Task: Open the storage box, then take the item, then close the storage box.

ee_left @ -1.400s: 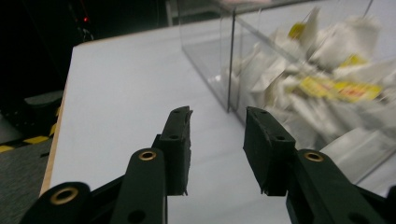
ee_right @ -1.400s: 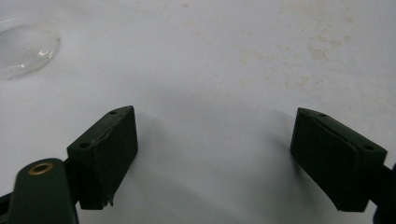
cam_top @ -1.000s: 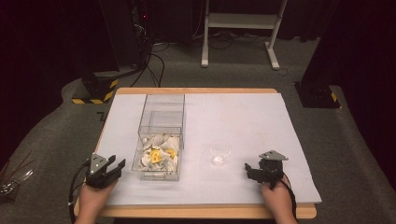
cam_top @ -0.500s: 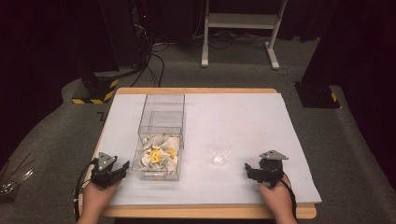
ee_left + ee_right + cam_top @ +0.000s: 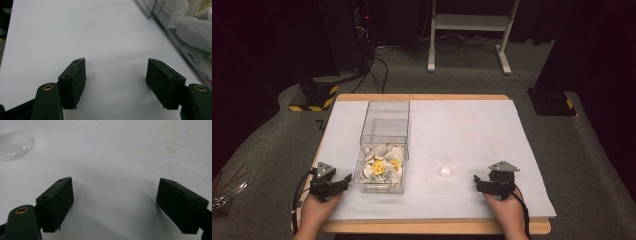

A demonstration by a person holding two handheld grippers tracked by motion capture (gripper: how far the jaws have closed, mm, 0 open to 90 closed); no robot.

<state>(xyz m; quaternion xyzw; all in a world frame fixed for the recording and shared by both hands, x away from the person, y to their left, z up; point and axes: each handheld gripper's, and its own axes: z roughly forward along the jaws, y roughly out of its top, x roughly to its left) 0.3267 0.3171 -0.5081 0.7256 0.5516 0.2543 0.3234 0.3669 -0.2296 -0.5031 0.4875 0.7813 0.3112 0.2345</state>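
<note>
Widest of all, the white-covered table, bare sheet beneath and between both pairs of jaws. Next, the clear box, standing just beyond the right-hand jaw of the left gripper, its wall running off ahead and to that side. Inside the near end, a heap of white packets with yellow among them, well above jaw level from where the left gripper sits. Smaller, the clear cup, ahead of and off the left-hand jaw of the right gripper, seen at the upper left corner in the right gripper view. Left jaws apart with nothing between them, having just been opening; right jaws spread wide too, gripping nothing, low over the sheet. Probably a reach for a packet coming. To do it well: lift clear of the box rim before swinging across, come down from above rather than through the wall, spread wide enough to straddle one packet only, close gently on the soft paper, and avoid nudging the light box sideways.
</note>
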